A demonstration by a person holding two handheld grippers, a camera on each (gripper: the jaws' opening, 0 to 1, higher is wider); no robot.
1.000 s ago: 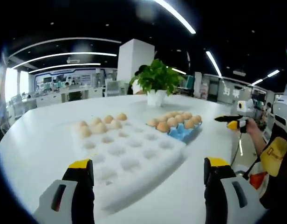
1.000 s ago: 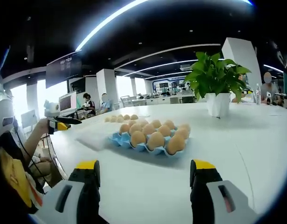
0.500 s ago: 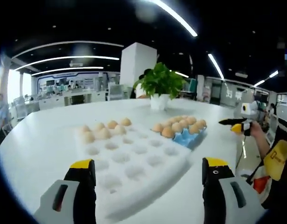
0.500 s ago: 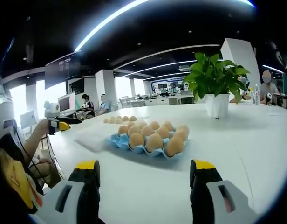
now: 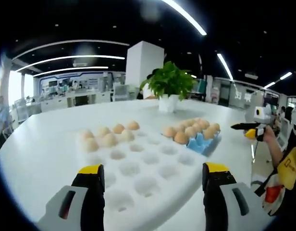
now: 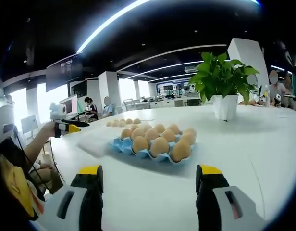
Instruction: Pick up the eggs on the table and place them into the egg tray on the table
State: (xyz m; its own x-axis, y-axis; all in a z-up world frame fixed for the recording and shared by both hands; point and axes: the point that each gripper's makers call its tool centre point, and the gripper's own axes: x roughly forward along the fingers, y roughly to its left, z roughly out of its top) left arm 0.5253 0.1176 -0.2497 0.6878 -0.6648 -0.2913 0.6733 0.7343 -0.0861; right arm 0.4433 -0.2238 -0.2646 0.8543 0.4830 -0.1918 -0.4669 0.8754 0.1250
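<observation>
A white egg tray [image 5: 138, 166] lies on the white table in the left gripper view, with several brown eggs [image 5: 107, 138] in its far rows and many empty cups nearer me. To its right a blue tray [image 5: 202, 143] carries several brown eggs [image 5: 181, 137]. My left gripper [image 5: 150, 185] stands open over the white tray's near edge, nothing between its jaws. In the right gripper view the blue tray [image 6: 148, 152] with its eggs [image 6: 159, 146] sits ahead, the white tray [image 6: 96, 141] behind it. My right gripper [image 6: 148, 185] is open and empty, short of the blue tray.
A potted green plant [image 5: 168, 86] in a white pot [image 6: 224, 107] stands on the table beyond the trays. The other gripper shows at the right [image 5: 251, 128] and at the left [image 6: 66, 127], held by a hand. People sit at desks far behind.
The left gripper view has moved closer over the white tray, which now looks larger and lower. The right gripper view is almost the same; the other gripper in it shifted slightly right.
</observation>
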